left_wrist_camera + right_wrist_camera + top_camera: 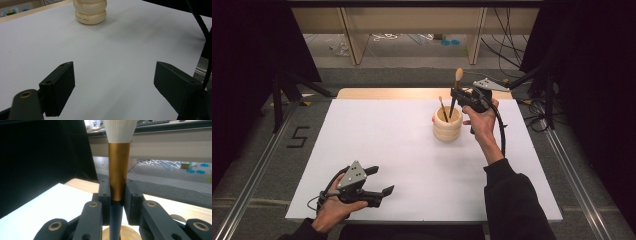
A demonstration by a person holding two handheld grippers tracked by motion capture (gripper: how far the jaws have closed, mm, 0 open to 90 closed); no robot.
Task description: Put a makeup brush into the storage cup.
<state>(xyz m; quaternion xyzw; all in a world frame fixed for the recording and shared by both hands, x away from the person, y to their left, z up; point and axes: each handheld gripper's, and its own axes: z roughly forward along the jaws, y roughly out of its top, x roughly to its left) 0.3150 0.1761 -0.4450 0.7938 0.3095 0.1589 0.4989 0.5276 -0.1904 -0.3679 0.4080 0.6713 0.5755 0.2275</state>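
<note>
Right tool (458,95) clenched on a makeup brush (456,92), upper centre-right of the high view; pads grip it right where the gold ferrule (119,170) meets the dark handle, visible dead centre in the right gripper view. Brush is near upright, bristles up, handle end already inside the mouth of the cream ribbed holder (447,127) just below. Gripping high on the shaft looks deliberate: keeps the jaws clear of the rim while the handle drops in, so my read is an insertion about to finish. A second, thinner brush (443,110) is already leaning in the holder, slightly left of the held one. Left tool (371,182) sits released at lower left of the high view, jaws wide with nothing between them, resting low over the worktop (377,135); probably parked out of the way since the job only needs one hand. In the left gripper view, holder (90,12) is at top centre, well apart from that tool. Count: two brushes, one holder, two tools. Nothing else on the white worktop.
</note>
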